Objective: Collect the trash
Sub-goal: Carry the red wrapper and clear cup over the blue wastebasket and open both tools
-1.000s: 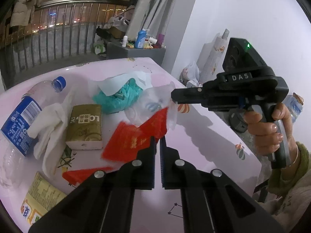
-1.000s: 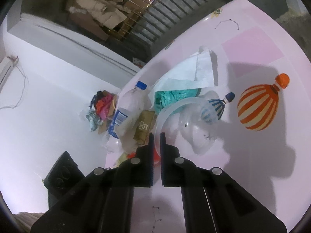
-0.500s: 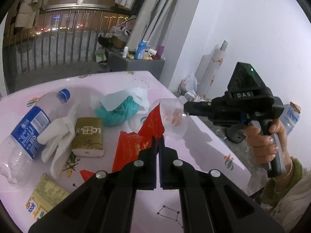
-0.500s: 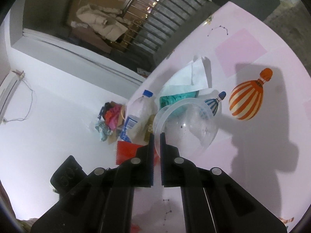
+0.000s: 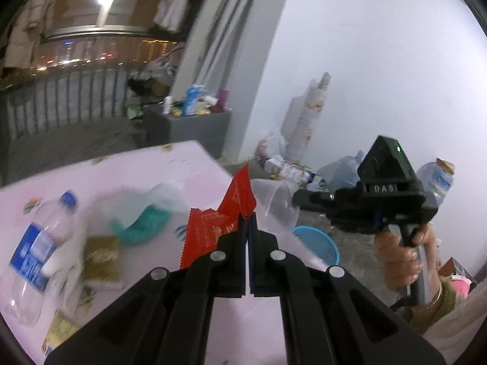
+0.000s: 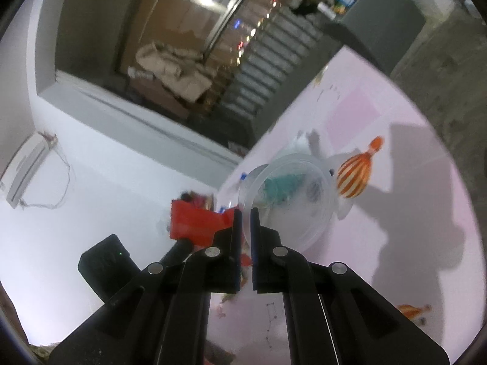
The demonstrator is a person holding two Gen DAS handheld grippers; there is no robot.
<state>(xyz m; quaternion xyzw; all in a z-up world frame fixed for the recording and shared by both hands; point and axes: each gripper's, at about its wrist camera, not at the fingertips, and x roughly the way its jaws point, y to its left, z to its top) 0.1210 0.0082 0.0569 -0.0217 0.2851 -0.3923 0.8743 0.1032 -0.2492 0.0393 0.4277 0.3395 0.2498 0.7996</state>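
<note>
Pink tabletop (image 5: 127, 176) carries bottle, tissue and teal scraps. Above it, the left gripper (image 5: 247, 220) fingers pinch a red wrapper (image 5: 213, 228); the right gripper (image 6: 246, 213) clamps a clear cup's (image 6: 289, 200) rim beside the wrapper, probably to receive it.

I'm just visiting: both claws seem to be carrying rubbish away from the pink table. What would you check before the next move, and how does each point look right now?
1. Left gripper shut on the red wrapper: ok.
2. Right gripper pinching the rim of the clear plastic cup: ok.
3. Both items lifted off the pink table: ok.
4. Blue basin on the floor beyond the table edge: in view; whether it takes the trash, cannot tell.
5. Grip firmness: cannot tell, pictures blurred.
6. Table finished: not ok; water bottle and tissue pack remain.
</note>
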